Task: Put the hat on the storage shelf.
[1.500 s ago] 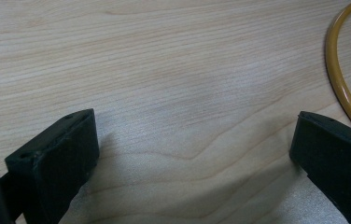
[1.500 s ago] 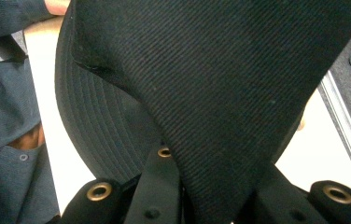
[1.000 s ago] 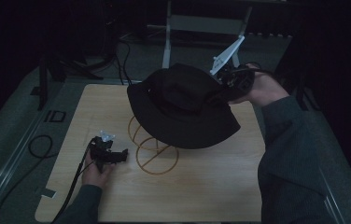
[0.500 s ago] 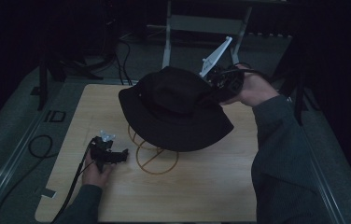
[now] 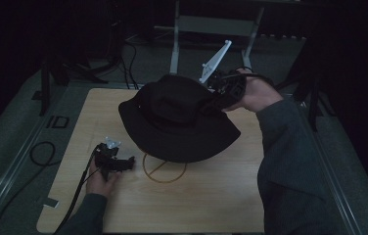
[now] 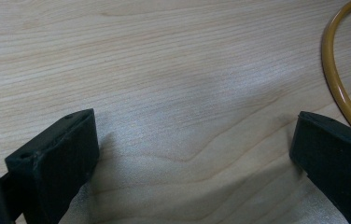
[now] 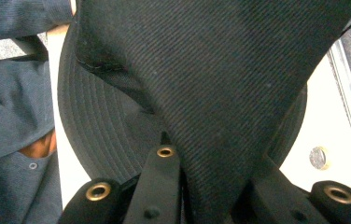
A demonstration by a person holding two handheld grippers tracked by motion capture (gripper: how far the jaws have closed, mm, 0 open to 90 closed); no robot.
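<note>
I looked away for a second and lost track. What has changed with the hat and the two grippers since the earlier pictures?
The right gripper, clamped on the black hat, has carried it leftward and slightly toward the table's far side; less of the yellow wire stand shows beneath it. Nothing was taken or released. The left gripper stays open, resting on the wooden table beside the stand.

The hat is matt black cloth with a fine ribbed weave and rows of stitching round its brim. The counter is pale, smooth wood with visible grain. The ring looks glossy, amber-coloured and smooth.
</note>
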